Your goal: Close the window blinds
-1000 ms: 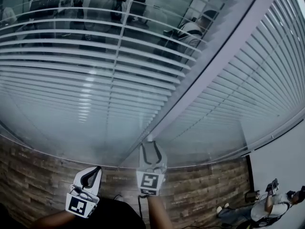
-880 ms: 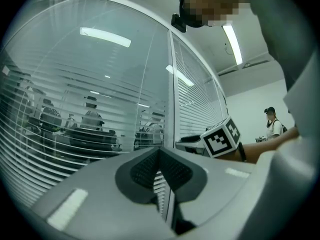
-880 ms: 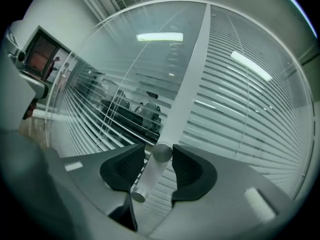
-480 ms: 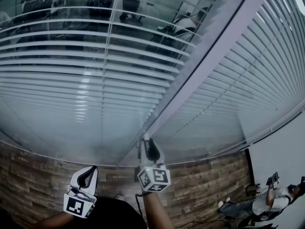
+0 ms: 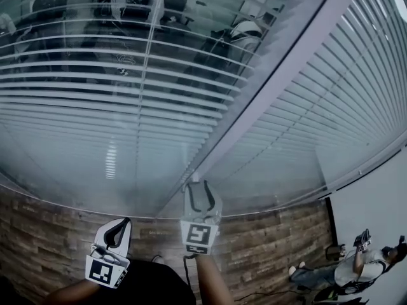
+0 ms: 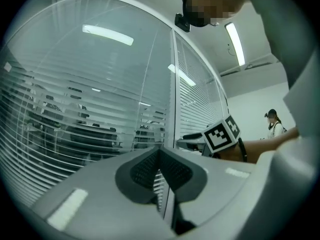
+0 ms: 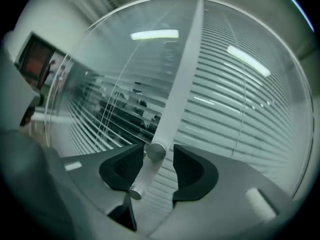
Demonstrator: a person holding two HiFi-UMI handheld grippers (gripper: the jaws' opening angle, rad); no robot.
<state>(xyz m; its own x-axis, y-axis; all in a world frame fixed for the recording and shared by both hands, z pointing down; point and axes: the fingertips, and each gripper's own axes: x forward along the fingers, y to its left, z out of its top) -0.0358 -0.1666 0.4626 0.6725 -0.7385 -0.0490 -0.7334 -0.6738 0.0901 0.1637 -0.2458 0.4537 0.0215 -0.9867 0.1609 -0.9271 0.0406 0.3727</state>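
Slatted blinds (image 5: 127, 100) hang behind glass on the left panel, and another set (image 5: 337, 113) covers the right panel. A pale mullion (image 5: 286, 81) runs between them. My right gripper (image 5: 200, 189) is raised at the foot of the mullion. In the right gripper view a white control rod with a round knob (image 7: 156, 151) stands between the jaws of my right gripper (image 7: 156, 165). The jaws are opening, and a gap shows on the knob's right side. My left gripper (image 5: 121, 229) hangs lower left, shut and empty, with its pads (image 6: 172, 170) meeting at the tip.
Dark wood-patterned floor (image 5: 51, 234) lies below the glass. A person (image 5: 359, 269) crouches at the lower right by a white wall. Through the upper left slats I see chairs and seated figures (image 5: 133, 5). The right gripper's marker cube (image 6: 221, 133) shows in the left gripper view.
The right gripper twisted about the rod half a second ago and has turned back, its jaws now wider. The left gripper has hardly moved.
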